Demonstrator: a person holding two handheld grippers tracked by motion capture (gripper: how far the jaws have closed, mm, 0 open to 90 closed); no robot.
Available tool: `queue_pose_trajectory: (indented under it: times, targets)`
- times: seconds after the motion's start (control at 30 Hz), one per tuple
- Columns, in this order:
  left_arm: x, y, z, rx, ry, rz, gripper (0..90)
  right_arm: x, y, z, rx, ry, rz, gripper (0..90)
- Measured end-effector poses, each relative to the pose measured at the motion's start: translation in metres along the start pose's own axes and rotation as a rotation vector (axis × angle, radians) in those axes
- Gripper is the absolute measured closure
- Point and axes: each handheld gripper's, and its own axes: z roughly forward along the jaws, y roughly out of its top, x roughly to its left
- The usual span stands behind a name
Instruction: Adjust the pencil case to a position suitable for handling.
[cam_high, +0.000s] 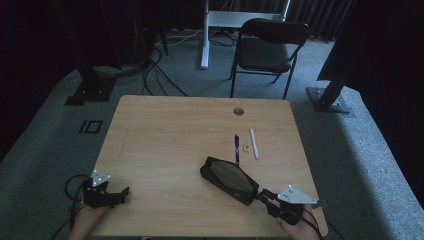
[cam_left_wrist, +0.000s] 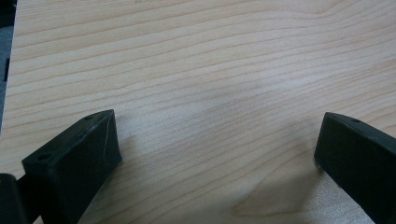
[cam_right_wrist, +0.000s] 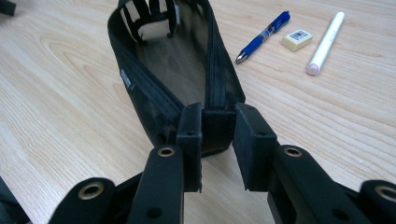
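Note:
A black zip pouch (cam_high: 229, 178) lies open on the wooden table (cam_high: 165, 130), right of centre near the front. My right gripper (cam_high: 263, 195) is shut on the pouch's near end; in the right gripper view the two jaws of the right gripper (cam_right_wrist: 217, 123) pinch the end of the black pouch (cam_right_wrist: 177, 70), whose mouth gapes away from me. Beyond it lie a blue pen (cam_high: 237, 148) (cam_right_wrist: 264, 35), a small eraser (cam_high: 247, 147) (cam_right_wrist: 297, 38) and a white pen (cam_high: 254, 143) (cam_right_wrist: 325, 42). My left gripper (cam_high: 122, 194) (cam_left_wrist: 217, 140) rests open at the front left corner, over bare wood.
A round cable hole (cam_high: 238, 111) sits near the table's far edge. A black chair (cam_high: 267, 47) and a white stand leg (cam_high: 204, 35) stand on the carpet behind the table. Cables run across the floor at the back left.

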Motion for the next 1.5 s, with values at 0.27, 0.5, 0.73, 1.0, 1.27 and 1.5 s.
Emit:
queue_pose_trajectory:
  times: [0.27,0.5,0.73,1.0,1.27,1.5]
  targets:
    - [0.0,0.0,0.0,0.0,0.0,0.0,0.2,0.001,0.011,0.0,-0.042,0.029,0.014,68.1]
    - [0.0,0.0,0.0,-0.001,0.0,0.0,0.2,0.001,0.022,0.0,-0.082,0.041,0.005,63.7]
    - [0.0,0.0,0.0,0.0,0.0,0.0,0.2,0.0,0.033,0.003,-0.116,0.047,-0.001,59.4]
    - [0.0,-0.001,-0.001,-0.001,0.003,-0.005,0.2,-0.008,0.04,0.011,-0.153,0.051,0.05,54.8]
    - [0.0,-0.001,-0.001,-0.001,0.003,-0.005,0.2,-0.019,0.051,0.019,-0.157,0.016,0.041,51.5]
    - [0.0,-0.001,-0.001,-0.001,0.003,-0.005,0.2,-0.032,0.051,0.032,-0.129,-0.023,0.052,48.4]
